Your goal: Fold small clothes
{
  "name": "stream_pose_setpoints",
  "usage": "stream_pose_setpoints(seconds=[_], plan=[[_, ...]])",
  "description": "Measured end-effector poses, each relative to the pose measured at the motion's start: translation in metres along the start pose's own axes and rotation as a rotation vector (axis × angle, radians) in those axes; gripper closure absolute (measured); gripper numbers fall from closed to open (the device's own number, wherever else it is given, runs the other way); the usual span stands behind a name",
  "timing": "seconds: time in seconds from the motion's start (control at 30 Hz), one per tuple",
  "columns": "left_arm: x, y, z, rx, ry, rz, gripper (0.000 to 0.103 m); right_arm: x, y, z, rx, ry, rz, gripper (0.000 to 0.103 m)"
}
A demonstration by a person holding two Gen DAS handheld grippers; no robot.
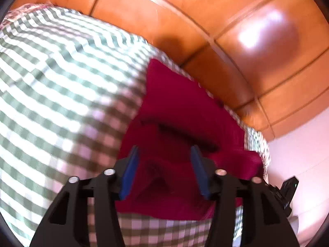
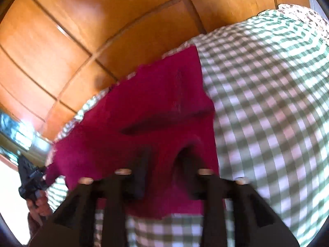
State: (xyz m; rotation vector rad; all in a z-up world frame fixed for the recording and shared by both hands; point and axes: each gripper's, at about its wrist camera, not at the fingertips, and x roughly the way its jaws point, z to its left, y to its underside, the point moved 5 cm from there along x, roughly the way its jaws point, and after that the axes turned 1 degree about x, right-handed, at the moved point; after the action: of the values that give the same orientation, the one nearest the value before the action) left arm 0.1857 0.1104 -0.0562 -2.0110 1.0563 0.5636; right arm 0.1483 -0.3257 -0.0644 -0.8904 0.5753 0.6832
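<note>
1. Crimson garment point(image 1: 181, 107) is seen lying partly folded on the green-and-white checked cloth point(image 1: 61, 78), close to the cloth's edge beside the wooden panelling point(image 1: 236, 30).
2. No container is shown.
3. Left gripper point(image 1: 164, 170) is held above the garment, jaws apart, nothing gripped.
4. Right gripper point(image 2: 164, 170) is blurred; its jaws are spread wide, nothing clamped.

The right hand-held gripper point(image 2: 162, 164), jaws apart, hangs over a crimson garment point(image 2: 144, 111) lying at the checked table's point(image 2: 267, 103) edge.
</note>
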Motion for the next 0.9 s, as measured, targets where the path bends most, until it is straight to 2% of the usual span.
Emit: stream_pose_setpoints(seconds=[0.03,0.07,0.13,0.23,0.3,0.4,0.43,0.47,0.5,0.57,0.6,0.63,0.73,0.83,0.9], plan=[[-0.003,-0.003,0.003,-0.004,-0.002,-0.011,0.048,-0.005,-0.004,-0.001,0.016,0.002,-0.039,0.013],[-0.008,-0.004,0.007,-0.007,-0.007,-0.024,0.045,-0.012,-0.007,-0.002,0.017,-0.006,-0.069,0.013],[-0.017,-0.001,0.020,-0.007,-0.011,-0.039,0.044,-0.018,-0.006,-0.007,0.026,-0.018,-0.075,0.013],[-0.022,0.017,0.033,0.046,-0.030,-0.028,0.041,-0.030,0.009,-0.023,0.048,0.006,-0.074,0.011],[-0.019,0.035,0.039,0.105,-0.062,-0.003,0.041,-0.035,0.029,-0.035,0.040,0.036,-0.053,0.011],[-0.011,0.063,0.045,0.152,-0.070,0.048,0.042,-0.033,0.056,-0.041,-0.013,0.081,-0.022,0.011],[-0.006,0.069,0.042,0.169,-0.070,0.068,0.046,-0.030,0.061,-0.042,-0.028,0.096,-0.016,0.012],[0.000,0.077,0.038,0.194,-0.073,0.088,0.053,-0.025,0.066,-0.043,-0.047,0.118,-0.013,0.016],[0.004,0.081,0.034,0.210,-0.080,0.095,0.055,-0.021,0.068,-0.044,-0.058,0.132,-0.013,0.018],[0.012,0.085,0.026,0.245,-0.126,0.085,0.065,-0.006,0.066,-0.044,-0.069,0.154,-0.011,0.037],[0.014,0.086,0.025,0.257,-0.145,0.087,0.071,0.001,0.064,-0.042,-0.083,0.168,-0.009,0.042],[0.016,0.087,0.025,0.259,-0.159,0.095,0.081,0.006,0.062,-0.041,-0.093,0.175,-0.005,0.057],[0.011,0.089,0.026,0.245,-0.152,0.095,0.087,0.012,0.059,-0.035,-0.105,0.188,0.021,0.070],[-0.003,0.097,0.031,0.238,-0.117,0.102,0.090,-0.001,0.064,-0.033,-0.117,0.160,0.023,0.081],[-0.011,0.106,0.036,0.226,-0.095,0.115,0.090,-0.010,0.070,-0.034,-0.119,0.148,0.034,0.083]])
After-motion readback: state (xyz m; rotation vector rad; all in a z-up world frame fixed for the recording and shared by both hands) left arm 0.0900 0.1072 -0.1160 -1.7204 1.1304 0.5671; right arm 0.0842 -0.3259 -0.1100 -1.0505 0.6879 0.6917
